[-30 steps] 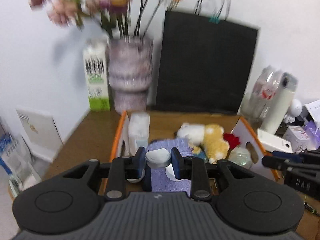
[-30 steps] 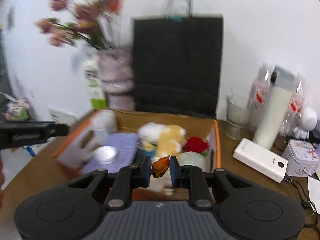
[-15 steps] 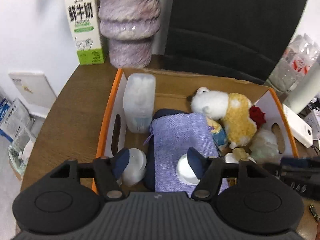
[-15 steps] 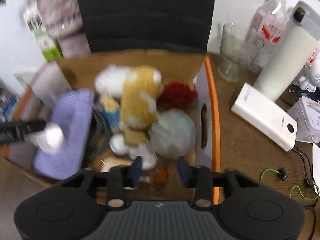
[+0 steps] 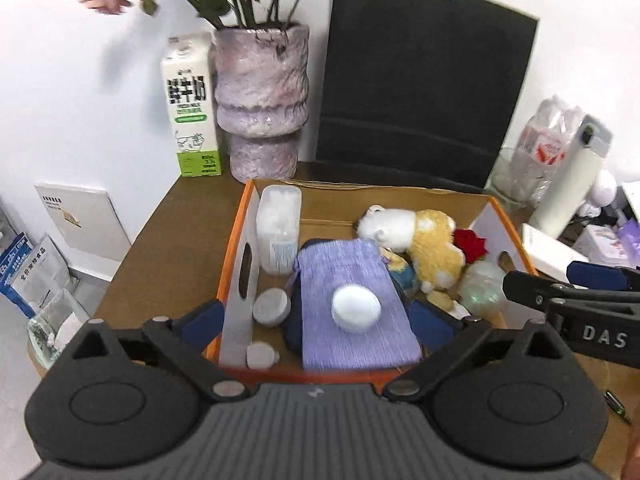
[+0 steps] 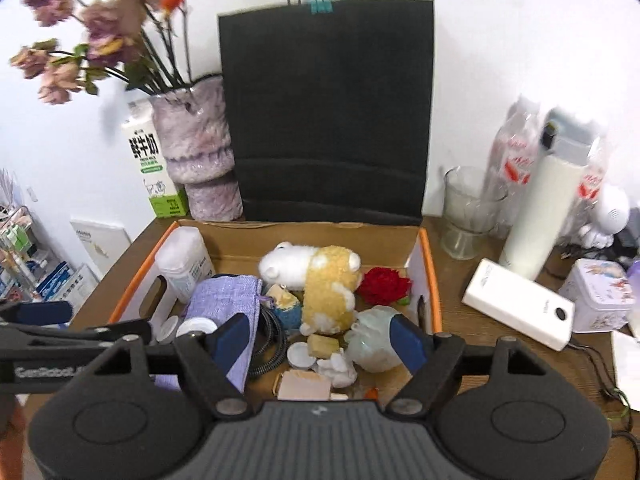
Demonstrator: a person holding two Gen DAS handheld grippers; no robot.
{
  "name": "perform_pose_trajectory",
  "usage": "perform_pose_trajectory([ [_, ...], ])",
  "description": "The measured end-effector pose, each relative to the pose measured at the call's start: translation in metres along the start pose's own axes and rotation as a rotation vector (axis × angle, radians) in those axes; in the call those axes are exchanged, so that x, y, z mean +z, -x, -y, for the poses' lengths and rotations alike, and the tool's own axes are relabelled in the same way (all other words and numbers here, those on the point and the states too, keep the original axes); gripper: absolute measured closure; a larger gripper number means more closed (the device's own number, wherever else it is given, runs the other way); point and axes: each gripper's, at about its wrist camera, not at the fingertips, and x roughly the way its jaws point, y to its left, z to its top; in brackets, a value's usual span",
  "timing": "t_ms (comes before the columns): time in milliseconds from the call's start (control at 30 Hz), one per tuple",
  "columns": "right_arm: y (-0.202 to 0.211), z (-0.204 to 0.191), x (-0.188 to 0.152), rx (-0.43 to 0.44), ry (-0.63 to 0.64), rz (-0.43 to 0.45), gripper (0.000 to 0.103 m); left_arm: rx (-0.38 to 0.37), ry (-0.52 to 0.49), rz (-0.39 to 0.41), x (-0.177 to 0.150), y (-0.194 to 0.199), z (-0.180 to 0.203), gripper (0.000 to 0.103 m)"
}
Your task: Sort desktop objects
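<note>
**Both grippers spread wide over the box**

My left gripper (image 5: 316, 322) and right gripper (image 6: 322, 338) gape wide, holding nothing. The white round lid (image 5: 356, 309) lies on the purple pouch (image 5: 352, 300) inside the orange-edged cardboard box (image 5: 236, 256). Beside it lies the plush toy (image 6: 320, 280); behind the box stand the vase (image 5: 260, 100) and black paper bag (image 5: 420, 92).

"DAS" on right gripper (image 5: 600, 312); Chinese characters on milk carton (image 5: 190, 104)

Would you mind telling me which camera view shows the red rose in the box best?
The right wrist view: the red rose lies unobstructed beside the plush toy by the box's right wall. The left wrist view shows only part of it, tucked behind the plush toy.
</note>
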Motion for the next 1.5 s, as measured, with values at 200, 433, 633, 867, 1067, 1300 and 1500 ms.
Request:
perform_pose_trajectory([
  [200, 0.056, -0.007, -0.081, 0.016, 0.037, 0.138, 0.017, 0.0, 0.002, 0.109, -0.082, 0.048, -0.001, 0.0],
  [433, 0.094, -0.018, -0.18, 0.012, 0.054, 0.155, 0.017, 0.015, -0.067, 0.19, -0.171, 0.091, 0.007, 0.0],
  [633, 0.11, -0.013, -0.244, 0.012, -0.015, 0.112, 0.015, 0.027, -0.095, 0.24, -0.247, 0.1, 0.003, 0.0],
  [867, 0.116, -0.024, -0.29, -0.016, 0.027, 0.064, 0.001, 0.015, -0.05, 0.135, -0.281, 0.084, -0.01, 0.0],
  [1067, 0.102, -0.032, -0.29, -0.041, 0.047, 0.045, 0.001, 0.018, -0.076, 0.099, -0.273, 0.068, -0.01, 0.0],
  [1300, 0.082, -0.03, -0.276, -0.048, 0.037, 0.029, 0.0, 0.012, -0.071, 0.101, -0.263, 0.056, -0.006, 0.0],
  [1500, 0.076, -0.03, -0.271, -0.041, 0.044, 0.027, 0.0, 0.027, -0.06, 0.1, -0.259, 0.05, -0.006, 0.0],
])
